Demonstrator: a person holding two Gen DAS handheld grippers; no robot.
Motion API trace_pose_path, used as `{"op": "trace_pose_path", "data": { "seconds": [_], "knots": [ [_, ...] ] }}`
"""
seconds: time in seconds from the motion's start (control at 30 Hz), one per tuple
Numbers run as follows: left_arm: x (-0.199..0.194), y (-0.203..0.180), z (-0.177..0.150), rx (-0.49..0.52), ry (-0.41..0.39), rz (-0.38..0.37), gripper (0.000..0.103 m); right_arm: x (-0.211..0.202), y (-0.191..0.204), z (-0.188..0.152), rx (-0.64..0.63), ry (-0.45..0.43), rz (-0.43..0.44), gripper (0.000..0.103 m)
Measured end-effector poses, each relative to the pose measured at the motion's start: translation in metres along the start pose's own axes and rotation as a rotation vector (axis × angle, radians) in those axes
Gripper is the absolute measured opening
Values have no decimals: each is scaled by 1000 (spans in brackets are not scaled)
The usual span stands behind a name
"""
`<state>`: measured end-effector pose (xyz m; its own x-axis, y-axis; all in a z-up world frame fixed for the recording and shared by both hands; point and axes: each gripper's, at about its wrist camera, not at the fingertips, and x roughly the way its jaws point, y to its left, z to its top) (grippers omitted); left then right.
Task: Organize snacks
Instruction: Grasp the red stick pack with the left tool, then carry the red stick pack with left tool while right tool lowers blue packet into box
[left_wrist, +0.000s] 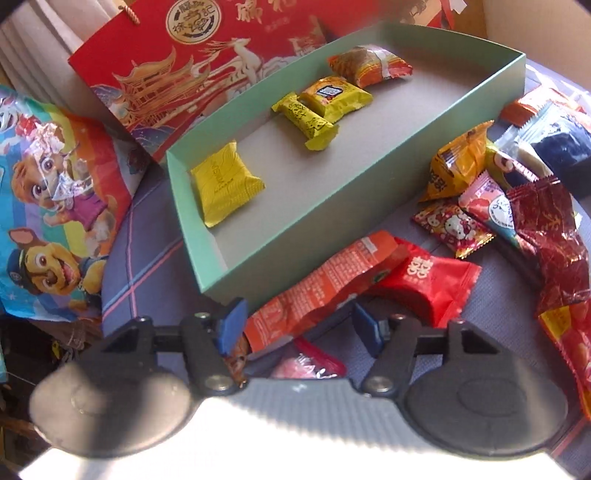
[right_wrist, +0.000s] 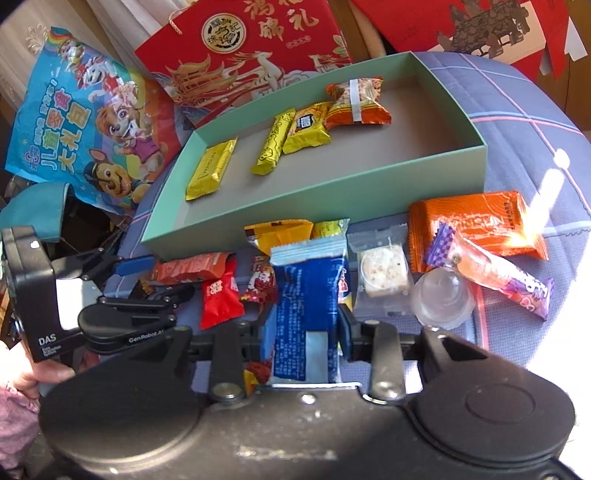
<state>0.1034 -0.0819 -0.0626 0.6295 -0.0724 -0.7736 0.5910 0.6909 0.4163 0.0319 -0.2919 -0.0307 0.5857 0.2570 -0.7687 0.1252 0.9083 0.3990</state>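
Observation:
A green box (left_wrist: 295, 251) (right_wrist: 177, 225) holds several snacks: a yellow square pack (left_wrist: 225, 182), a yellow bar (left_wrist: 306, 122), a yellow pack (left_wrist: 334, 96) and an orange pack (left_wrist: 369, 66). My left gripper (left_wrist: 295, 326) is open, its jaws on either side of an orange-red packet (left_wrist: 325, 288) lying in front of the box; it also shows in the right wrist view (right_wrist: 147, 277). My right gripper (right_wrist: 306, 332) is shut on a blue packet (right_wrist: 306, 302) and holds it upright in front of the box.
Loose snacks lie on the blue checked cloth (right_wrist: 517, 110): a red pack (left_wrist: 432, 284), an orange pack (right_wrist: 476, 225), a purple-ended candy (right_wrist: 491, 269), a clear jelly cup (right_wrist: 443, 299). A cartoon bag (right_wrist: 85, 122) and a red gift bag (right_wrist: 243, 55) stand behind the box.

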Motion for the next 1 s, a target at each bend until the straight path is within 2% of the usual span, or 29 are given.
{"op": "trace_pose_path", "data": {
  "seconds": [0.07,0.1,0.2,0.3,0.37,0.43,0.5,0.57,0.6,0.63,0.7,0.83,0.87,0.9,1.0],
  "knots": [
    [5,-5,-2,23,-3,14,51,1,2,1,-6,2,-8,33],
    [9,-4,-2,10,9,-14,28,2,2,2,-5,5,-11,33],
    [4,-2,3,-49,-1,-60,20,5,0,2,11,9,-12,33],
    [-6,8,9,-176,46,-229,15,6,0,2,12,7,-14,33],
    [-10,14,11,-269,82,-368,13,6,0,2,14,6,-13,33],
    [-13,15,11,-307,83,-415,11,6,-1,1,19,6,-13,33],
    [-16,16,11,-319,76,-385,14,6,-2,0,21,6,-12,33],
    [-17,14,13,-298,64,-319,22,5,-2,0,21,6,-13,33],
    [-17,13,14,-286,62,-295,30,5,-2,0,22,5,-13,33],
    [-15,14,18,-279,61,-286,37,5,-3,0,24,3,-13,33],
    [-11,13,23,-267,61,-283,40,5,-4,0,33,0,-12,33],
    [4,7,30,-239,92,-265,39,5,-6,-1,44,-2,-11,33],
    [7,5,31,-233,101,-270,35,5,-7,-1,46,-1,-11,33],
    [8,3,31,-230,108,-275,20,5,-8,-2,48,-2,-13,33],
    [0,-3,29,-243,99,-283,15,2,-11,-1,52,-12,-15,33]
  ]
}}
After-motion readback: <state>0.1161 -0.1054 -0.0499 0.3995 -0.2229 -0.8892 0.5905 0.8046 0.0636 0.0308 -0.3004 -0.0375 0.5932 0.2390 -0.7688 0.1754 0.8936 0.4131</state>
